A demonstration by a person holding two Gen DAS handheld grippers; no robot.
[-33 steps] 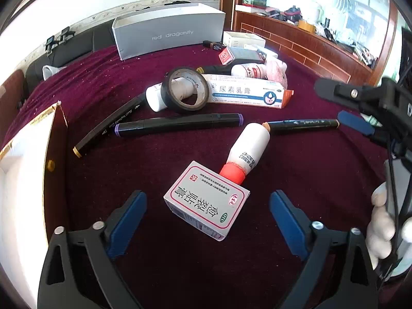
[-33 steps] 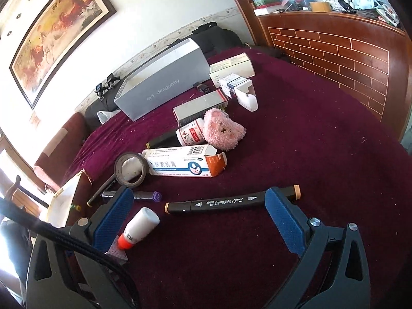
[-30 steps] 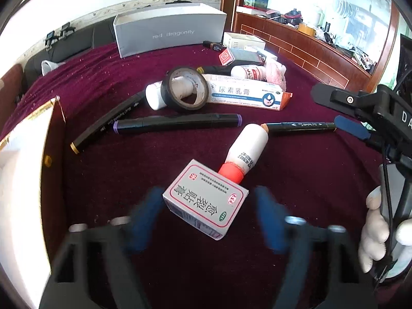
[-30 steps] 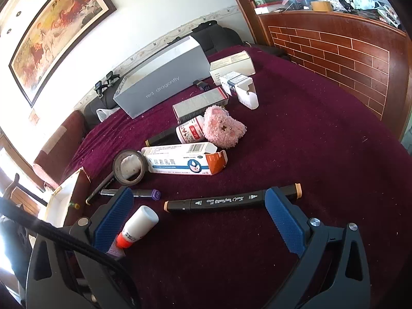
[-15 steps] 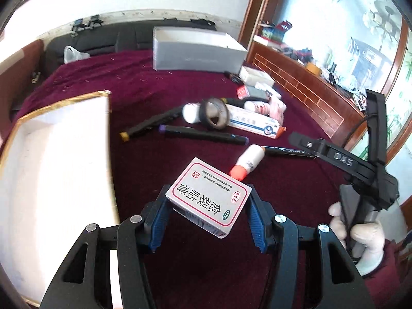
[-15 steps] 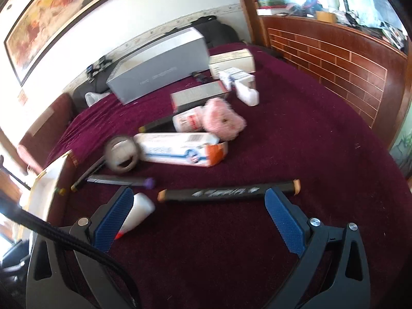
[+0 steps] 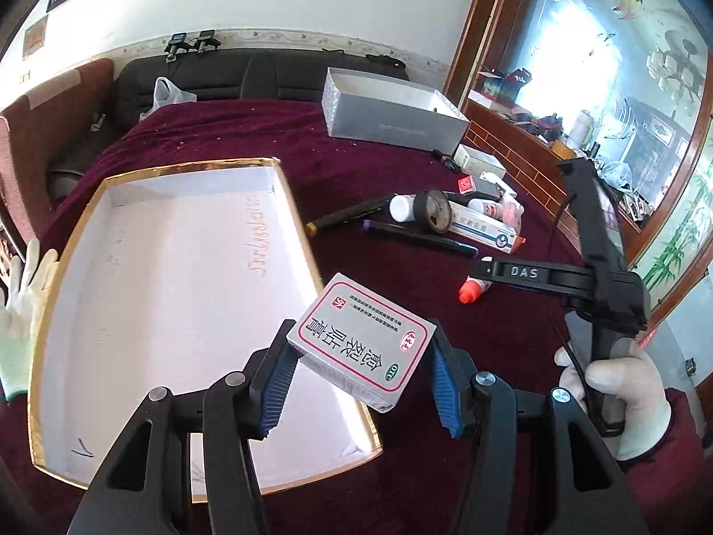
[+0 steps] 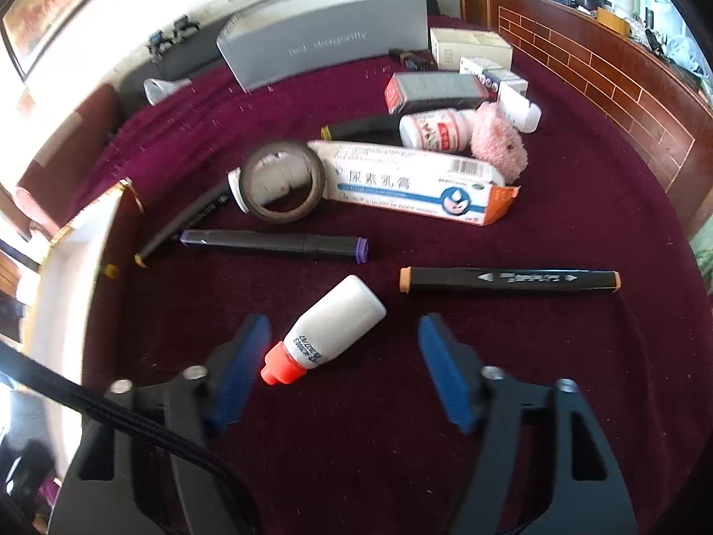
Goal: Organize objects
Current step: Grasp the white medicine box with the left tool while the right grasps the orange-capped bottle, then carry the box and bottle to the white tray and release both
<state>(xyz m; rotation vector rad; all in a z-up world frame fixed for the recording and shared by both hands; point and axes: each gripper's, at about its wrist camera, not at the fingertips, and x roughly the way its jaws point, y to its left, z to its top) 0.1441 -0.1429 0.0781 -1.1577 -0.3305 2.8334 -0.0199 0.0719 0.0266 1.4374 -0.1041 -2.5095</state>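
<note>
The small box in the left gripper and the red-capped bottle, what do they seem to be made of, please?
Small box: apparently thin card with a silvery, slightly glossy print; sharp folded edges. Red-capped bottle: probably smooth white plastic with a matte sheen and a moulded cap.

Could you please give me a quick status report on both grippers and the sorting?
Left gripper shut on medicine box, over white tray. Right gripper closing, pads astride dropper bottle, not gripping. Nothing blocking.
</note>
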